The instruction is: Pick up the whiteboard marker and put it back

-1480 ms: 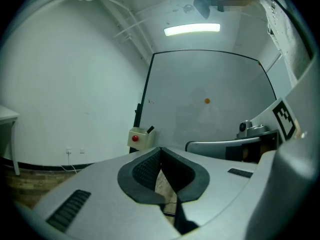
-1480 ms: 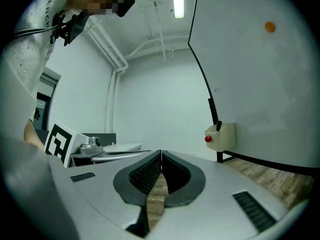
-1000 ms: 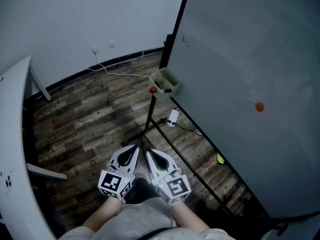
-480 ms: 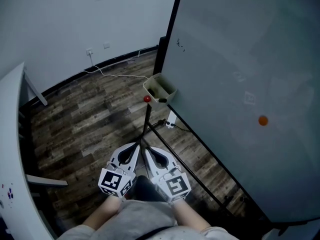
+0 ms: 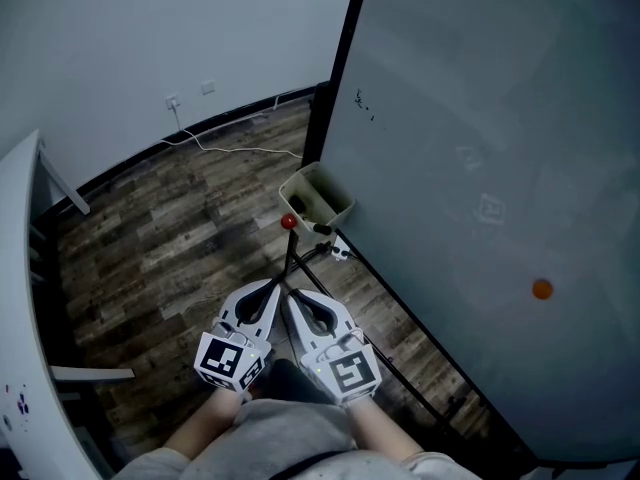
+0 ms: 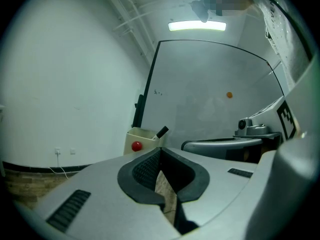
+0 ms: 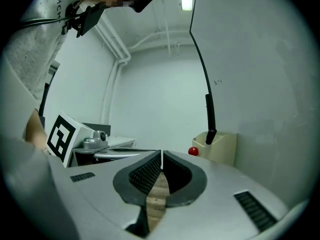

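Fingers pressed together, empty, on left gripper [image 6: 160, 152] and right gripper [image 7: 161, 154] — slim black whiteboard marker [image 6: 162, 132] in beige plastic tray [image 6: 141, 138] looks light, rigid, slick — best pinched at its exposed end

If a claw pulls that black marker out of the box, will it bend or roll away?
Probably no bending: the marker pokes straight out of the box, leaning on its rim without sagging. It looks slim, so likely light. It seems round, so it may roll if laid flat.
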Tool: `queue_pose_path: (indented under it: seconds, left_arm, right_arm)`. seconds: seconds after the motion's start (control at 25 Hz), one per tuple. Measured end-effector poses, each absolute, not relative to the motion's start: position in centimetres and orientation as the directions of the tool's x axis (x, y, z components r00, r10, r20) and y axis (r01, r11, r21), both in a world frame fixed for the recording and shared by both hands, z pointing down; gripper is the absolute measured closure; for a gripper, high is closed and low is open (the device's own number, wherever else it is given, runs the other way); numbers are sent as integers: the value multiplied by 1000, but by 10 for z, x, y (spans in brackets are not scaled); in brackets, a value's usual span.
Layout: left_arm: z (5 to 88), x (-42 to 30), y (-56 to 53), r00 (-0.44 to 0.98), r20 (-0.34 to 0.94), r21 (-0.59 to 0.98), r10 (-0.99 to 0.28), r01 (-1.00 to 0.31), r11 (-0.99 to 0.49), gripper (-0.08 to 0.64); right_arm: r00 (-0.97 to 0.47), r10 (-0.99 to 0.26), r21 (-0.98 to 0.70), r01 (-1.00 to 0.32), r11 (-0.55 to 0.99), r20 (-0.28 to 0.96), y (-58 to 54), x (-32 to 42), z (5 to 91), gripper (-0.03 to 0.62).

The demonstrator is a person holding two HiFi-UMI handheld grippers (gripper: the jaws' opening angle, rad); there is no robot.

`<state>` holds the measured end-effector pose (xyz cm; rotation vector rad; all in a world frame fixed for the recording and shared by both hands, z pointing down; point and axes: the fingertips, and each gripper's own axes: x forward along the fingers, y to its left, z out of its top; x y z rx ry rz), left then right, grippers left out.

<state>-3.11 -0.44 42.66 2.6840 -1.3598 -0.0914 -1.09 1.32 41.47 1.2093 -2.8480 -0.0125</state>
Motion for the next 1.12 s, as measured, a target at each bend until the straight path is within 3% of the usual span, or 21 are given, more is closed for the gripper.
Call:
queue_pose_path:
  seconds: [0.84, 0.96, 1.12]
  left_arm:
    - [432, -25, -80, 602, -4, 142, -799, -790, -596, 545]
    - [432, -24, -84, 602, -1, 151, -799, -790, -595, 545]
    - [433, -25, -89, 600, 4, 157, -800, -790, -592, 545]
  right_arm:
    - [-572, -820, 16, -820, 572, 7, -79, 35, 401, 569]
    - [-572, -820, 11, -820, 572, 10, -82, 36, 401, 507]
    - [-566, -825, 10, -825, 566, 7, -88, 37, 399, 505]
